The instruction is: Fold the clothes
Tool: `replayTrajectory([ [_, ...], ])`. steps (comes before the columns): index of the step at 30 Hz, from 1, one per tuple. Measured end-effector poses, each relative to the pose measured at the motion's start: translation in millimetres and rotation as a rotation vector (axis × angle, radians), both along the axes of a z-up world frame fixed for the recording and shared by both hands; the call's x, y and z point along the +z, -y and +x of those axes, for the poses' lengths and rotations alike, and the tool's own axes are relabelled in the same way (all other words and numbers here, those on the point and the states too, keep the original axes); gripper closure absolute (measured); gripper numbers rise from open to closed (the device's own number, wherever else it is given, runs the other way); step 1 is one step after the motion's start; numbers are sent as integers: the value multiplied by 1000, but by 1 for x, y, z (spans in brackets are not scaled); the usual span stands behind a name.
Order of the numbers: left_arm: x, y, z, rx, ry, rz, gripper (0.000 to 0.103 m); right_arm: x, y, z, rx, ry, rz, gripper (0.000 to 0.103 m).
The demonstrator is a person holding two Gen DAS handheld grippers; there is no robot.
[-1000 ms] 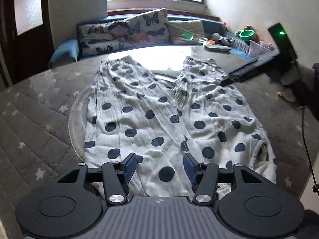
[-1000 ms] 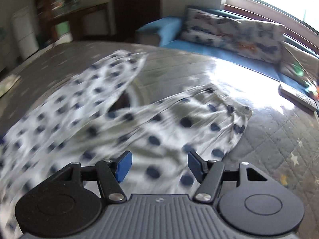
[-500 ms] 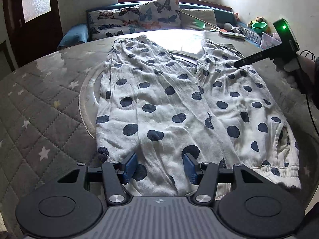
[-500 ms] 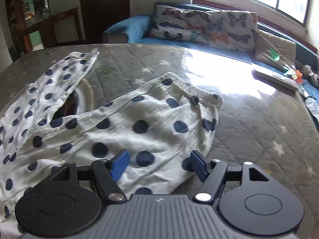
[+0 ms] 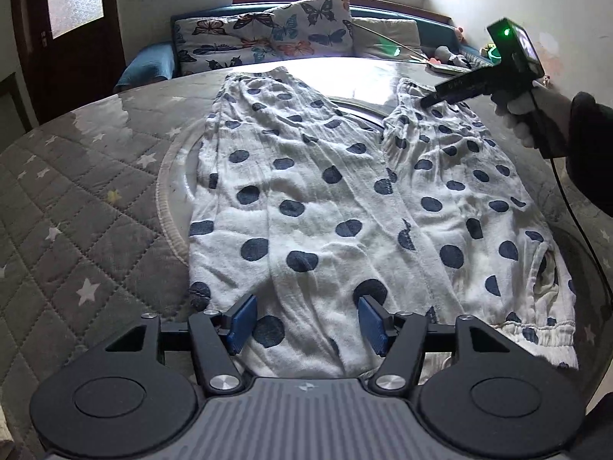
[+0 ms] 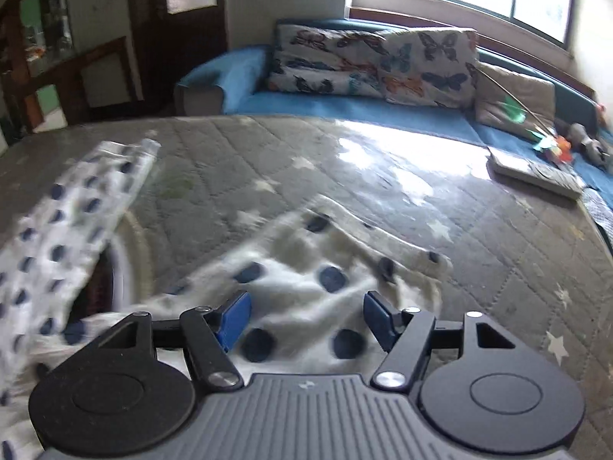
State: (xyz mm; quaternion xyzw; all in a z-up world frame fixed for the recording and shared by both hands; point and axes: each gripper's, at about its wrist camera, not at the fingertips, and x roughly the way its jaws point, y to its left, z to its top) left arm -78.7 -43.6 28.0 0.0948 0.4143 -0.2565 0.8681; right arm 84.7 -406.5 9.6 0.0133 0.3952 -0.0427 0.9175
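Observation:
White trousers with dark blue dots [image 5: 337, 199] lie spread flat on a grey quilted table [image 5: 76, 207], waist near me, both legs running away. My left gripper [image 5: 306, 324] is open just above the waist end, cloth showing between its blue pads. In the left wrist view my right gripper [image 5: 429, 100] is held by a hand at the far end of the right leg, its tip touching the cuff. The right wrist view is blurred: the right gripper [image 6: 306, 320] is open over the bunched cuff of the trousers [image 6: 318, 280], with the other leg at the left.
A round turntable rim [image 5: 166, 191] shows under the trousers. A blue sofa with butterfly cushions [image 5: 276, 38] runs behind the table under a window. A flat remote-like object [image 6: 536, 176] and toys lie at the far right. A cable [image 5: 574, 211] hangs from the right gripper.
My right gripper has moved further along the right leg to its cuff, and the cuff has bunched up. My left gripper has stayed open at the waist.

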Motion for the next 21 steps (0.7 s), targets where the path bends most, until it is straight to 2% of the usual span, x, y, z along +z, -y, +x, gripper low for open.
replayTrajectory([
  [4, 2, -6, 0, 13, -4, -14, 39, 0, 19, -12, -59, 4, 2, 33],
  [7, 5, -6, 1, 16, 4, -18, 39, 9, 13, -30, -12, 11, -15, 33],
  [10, 9, -2, 2, 19, 23, -22, 39, 22, -13, -58, 108, 24, -12, 32],
  [14, 9, 2, 3, 30, 39, -12, 38, 31, -56, -98, 269, 28, 35, 25],
  [16, 9, 2, 1, 33, 44, -12, 37, 29, -80, -120, 355, 29, 68, 20],
  [21, 8, 2, -10, 21, 61, -1, 36, 21, -122, -161, 501, 5, 105, 20],
])
